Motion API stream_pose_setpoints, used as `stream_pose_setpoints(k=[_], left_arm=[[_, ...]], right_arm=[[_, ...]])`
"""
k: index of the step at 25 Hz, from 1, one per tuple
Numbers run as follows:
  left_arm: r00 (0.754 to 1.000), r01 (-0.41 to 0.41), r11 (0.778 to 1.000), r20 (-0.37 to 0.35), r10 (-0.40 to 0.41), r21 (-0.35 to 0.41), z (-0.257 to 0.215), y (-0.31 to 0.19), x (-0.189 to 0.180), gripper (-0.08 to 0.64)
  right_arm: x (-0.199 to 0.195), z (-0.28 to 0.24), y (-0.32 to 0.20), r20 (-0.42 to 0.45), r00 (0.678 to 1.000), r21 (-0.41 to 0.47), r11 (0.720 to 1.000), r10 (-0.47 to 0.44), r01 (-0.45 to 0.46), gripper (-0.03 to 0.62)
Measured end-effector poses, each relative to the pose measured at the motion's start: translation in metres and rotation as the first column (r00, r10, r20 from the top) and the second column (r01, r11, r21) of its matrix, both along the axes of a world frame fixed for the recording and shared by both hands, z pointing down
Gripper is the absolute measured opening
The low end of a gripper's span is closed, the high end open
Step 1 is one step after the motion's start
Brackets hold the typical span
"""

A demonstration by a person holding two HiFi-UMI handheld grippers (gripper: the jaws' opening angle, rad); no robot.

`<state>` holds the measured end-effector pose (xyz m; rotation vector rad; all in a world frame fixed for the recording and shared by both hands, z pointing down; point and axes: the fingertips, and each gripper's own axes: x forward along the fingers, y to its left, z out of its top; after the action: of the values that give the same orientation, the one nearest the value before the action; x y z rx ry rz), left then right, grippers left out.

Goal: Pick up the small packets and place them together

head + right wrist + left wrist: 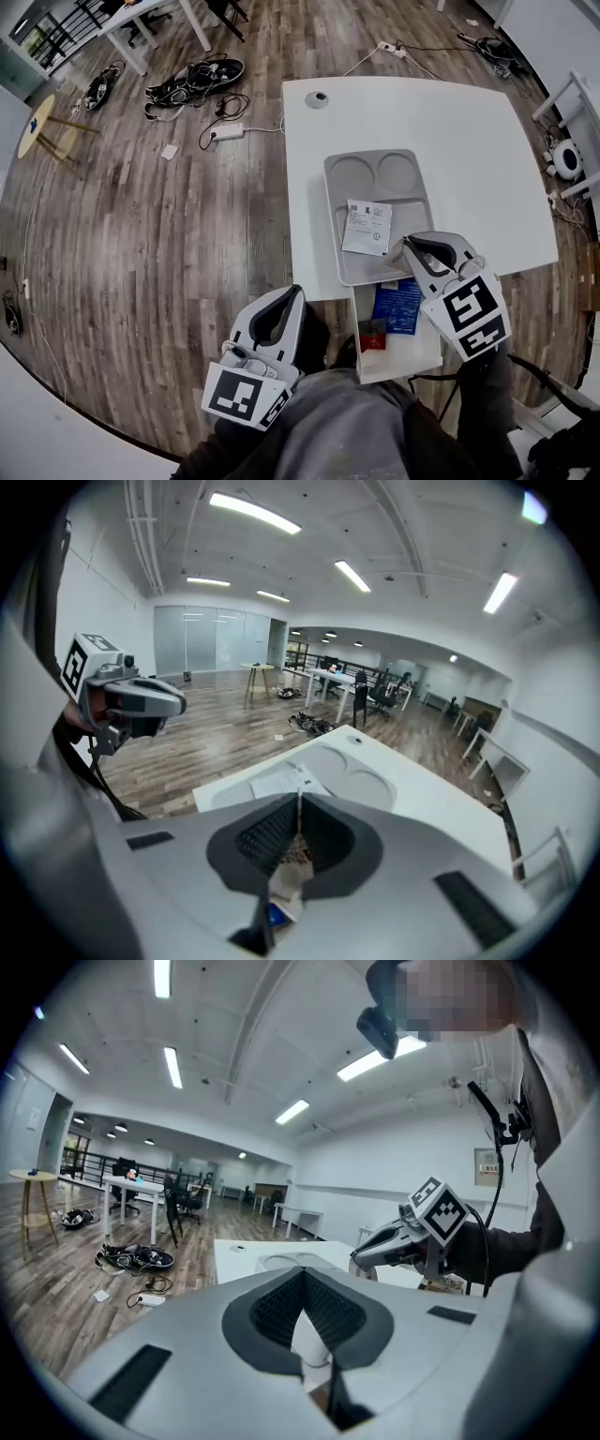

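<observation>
Presently noted right gripper (pixel 300 803) pinched shut on a small packet (pixel 289 860), pale with brownish print, hanging down from between the pads. Placed over the near right corner of grey tray (pixel 352 173) on white table (pixel 469 141). Found left gripper (pixel 302 1274) likewise closed, with nothing held, low at the person's left and well apart from the tray. Recorded one white printed packet (pixel 367 226) lying flat in the tray's large compartment. Recorded also a blue packet (pixel 397 306) and a red packet (pixel 372 335) side by side in white open bin (pixel 412 356) just below the table edge. Judged light, thin and limp throughout: apt to droop, swing or slip out of a shallow pinch. Recommend taking hold at a sealed edge or corner, seated deep in the pads, rather than across the filled middle. Expect flat-lying pieces to resist lifting; advise catching a raised corner or an overhanging edge. Judged task under way; could not determine intended gathering spot.
</observation>
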<state>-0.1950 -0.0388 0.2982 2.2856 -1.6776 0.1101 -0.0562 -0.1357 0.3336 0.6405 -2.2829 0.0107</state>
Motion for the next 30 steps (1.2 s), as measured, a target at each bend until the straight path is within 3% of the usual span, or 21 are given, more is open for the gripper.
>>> stream_pose_setpoints(k=[7, 9, 10, 16, 24, 30], left_arm=[[0.999, 0.036, 0.998, -0.016, -0.037, -0.054, 0.018, -0.012, -0.036, -0.005], [0.999, 0.043, 0.997, -0.021, -0.045, -0.064, 0.023, -0.011, -0.041, -0.005], [0.999, 0.047, 0.997, -0.022, -0.048, -0.068, 0.025, -0.010, -0.043, -0.005], [0.999, 0.049, 0.996, -0.019, -0.051, -0.070, 0.028, -0.005, -0.042, -0.005], [1.000, -0.002, 1.000, -0.012, 0.002, -0.030, 0.010, 0.019, -0.006, -0.005], [0.999, -0.040, 0.999, -0.003, 0.040, -0.019, 0.005, 0.039, 0.022, -0.005]], right_arm=[[-0.022, 0.037, -0.035, -0.073, 0.997, -0.081, 0.997, 0.008, -0.014, 0.028], [-0.025, 0.043, -0.039, -0.087, 0.996, -0.073, 0.997, 0.012, -0.019, 0.081], [-0.026, 0.043, -0.041, -0.079, 0.997, -0.061, 0.998, 0.024, -0.029, 0.104], [-0.023, 0.017, -0.047, 0.011, 0.996, 0.027, 0.996, 0.087, -0.087, 0.106], [0.006, -0.006, 0.004, 0.051, 0.996, 0.040, 0.996, 0.072, -0.074, 0.106], [0.017, 0.025, 0.075, 0.042, 0.997, -0.111, 0.992, -0.061, 0.065, 0.106]])
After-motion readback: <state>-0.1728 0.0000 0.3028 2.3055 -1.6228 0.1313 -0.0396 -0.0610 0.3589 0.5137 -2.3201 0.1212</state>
